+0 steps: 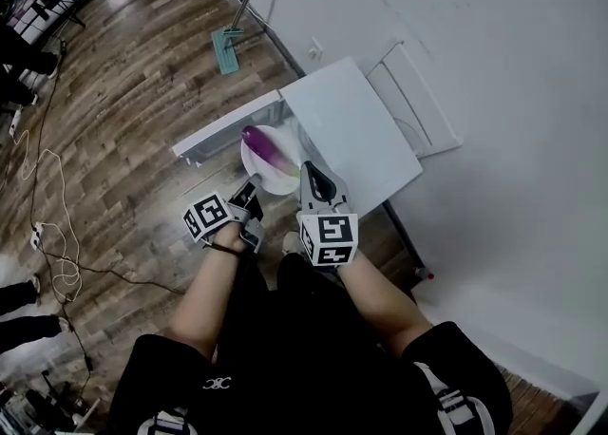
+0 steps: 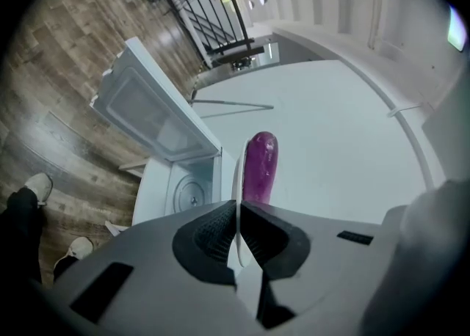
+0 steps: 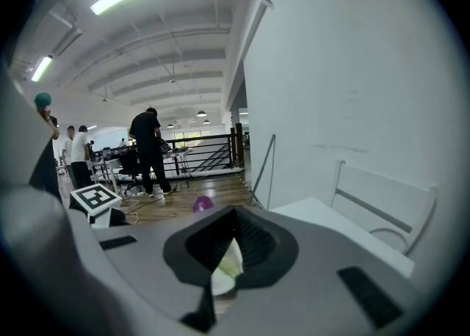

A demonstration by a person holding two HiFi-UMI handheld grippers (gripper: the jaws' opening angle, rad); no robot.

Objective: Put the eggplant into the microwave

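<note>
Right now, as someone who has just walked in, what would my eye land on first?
The glossy purple eggplant stands out, lying on a round white plate in the middle of the head view. The left gripper and the right gripper each pinch the plate's rim. Just beyond sits a white box-shaped microwave, its door open to the left.

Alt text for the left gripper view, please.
The left gripper is shut on the rim of a white plate, seen edge-on, carrying a purple eggplant. Beyond, at left, the white microwave stands with its door open.
</note>
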